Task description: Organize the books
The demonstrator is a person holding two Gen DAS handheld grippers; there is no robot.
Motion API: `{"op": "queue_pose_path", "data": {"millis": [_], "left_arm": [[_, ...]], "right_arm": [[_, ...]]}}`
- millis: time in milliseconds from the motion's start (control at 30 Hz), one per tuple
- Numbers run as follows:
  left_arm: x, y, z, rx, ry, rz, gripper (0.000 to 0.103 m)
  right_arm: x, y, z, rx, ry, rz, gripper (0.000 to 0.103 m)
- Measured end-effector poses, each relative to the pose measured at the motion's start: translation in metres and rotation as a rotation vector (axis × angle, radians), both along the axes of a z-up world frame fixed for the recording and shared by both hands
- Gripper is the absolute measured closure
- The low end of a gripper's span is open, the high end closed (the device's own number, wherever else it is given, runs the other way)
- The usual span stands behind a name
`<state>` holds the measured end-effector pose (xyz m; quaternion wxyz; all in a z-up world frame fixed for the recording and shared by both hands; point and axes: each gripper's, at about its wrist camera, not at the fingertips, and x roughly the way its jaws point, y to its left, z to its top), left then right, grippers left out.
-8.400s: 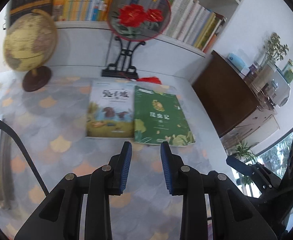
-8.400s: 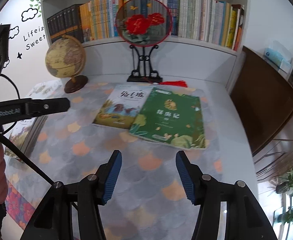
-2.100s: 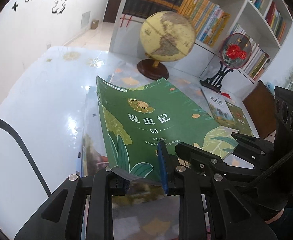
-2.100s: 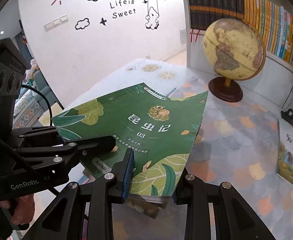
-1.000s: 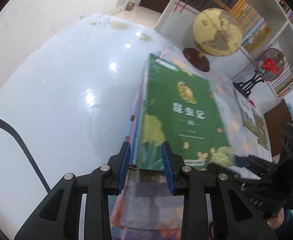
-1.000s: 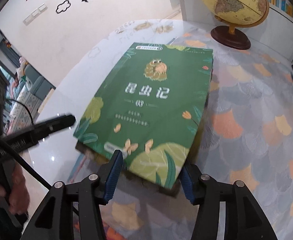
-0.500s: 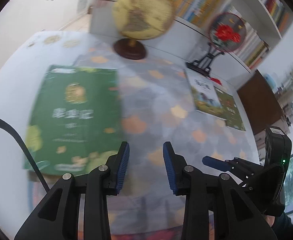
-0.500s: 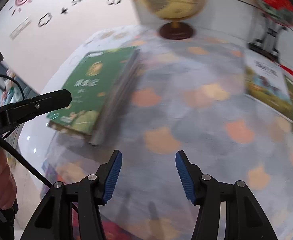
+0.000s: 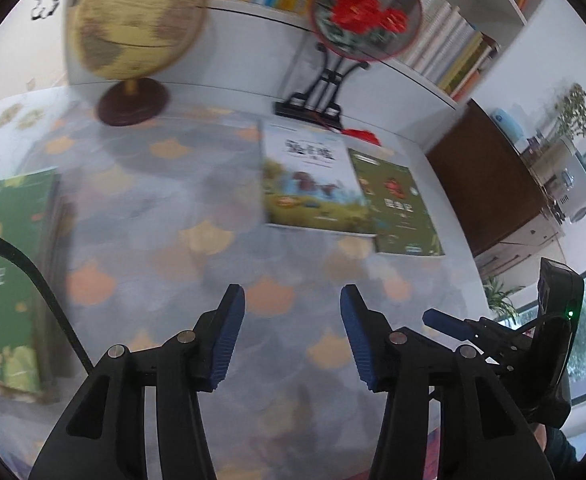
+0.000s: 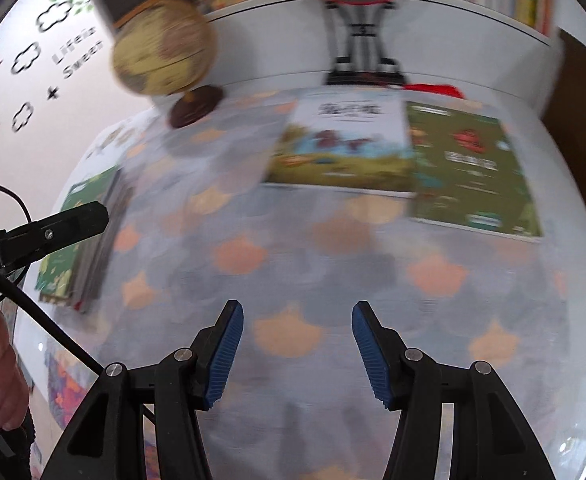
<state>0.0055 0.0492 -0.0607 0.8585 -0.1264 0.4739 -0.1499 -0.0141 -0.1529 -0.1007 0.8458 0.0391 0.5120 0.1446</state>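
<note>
A picture book with a white and meadow cover (image 9: 311,188) (image 10: 345,148) lies flat on the patterned table, with a dark green book (image 9: 399,208) (image 10: 469,168) beside it on the right. A stack topped by a green book (image 9: 5,280) (image 10: 79,240) rests at the table's left. My left gripper (image 9: 291,330) hovers over bare cloth, its jaws opening with nothing between them. My right gripper (image 10: 297,350) also stands open and empty, short of the two books. Both views are motion-blurred.
A globe (image 9: 133,28) on a wooden foot and a round red-flower fan on a black stand (image 9: 365,12) stand at the back, under filled bookshelves. A brown cabinet (image 9: 489,184) borders the table's right side. A hand (image 10: 1,380) holds the left tool.
Both grippers have swung right, away from the green-topped stack, which now lies at the left edge. The two flat books have come closer to centre. The left jaws have widened.
</note>
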Motion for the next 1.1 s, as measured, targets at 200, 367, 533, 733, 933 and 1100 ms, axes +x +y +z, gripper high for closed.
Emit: {"op": "queue_pose_path", "data": {"millis": [200,367,533,733,933,1100], "left_arm": [[0.024,-0.062,-0.003,0.020,-0.002,-0.088,0.056],[0.051,-0.111,-0.016,0.034,0.028,-0.158,0.056],[0.078,-0.148,-0.039,0.016,0.074,-0.240,0.056],[0.105,-0.180,-0.077,0.003,0.159,-0.282,0.056],[0.114,-0.198,-0.095,0.033,0.176,-0.292,0.056],[0.119,-0.200,-0.104,0.034,0.189,-0.278,0.056]], "right_arm": [[0.016,-0.071,-0.007,0.022,0.013,-0.119,0.048],[0.034,-0.128,-0.014,0.093,0.038,-0.241,0.041],[0.058,-0.166,-0.013,0.092,0.007,-0.298,0.041],[0.098,-0.194,-0.023,0.035,-0.039,-0.326,0.041],[0.132,-0.215,-0.044,0.025,-0.019,-0.353,0.041],[0.145,-0.217,-0.053,0.009,-0.033,-0.333,0.049]]}}
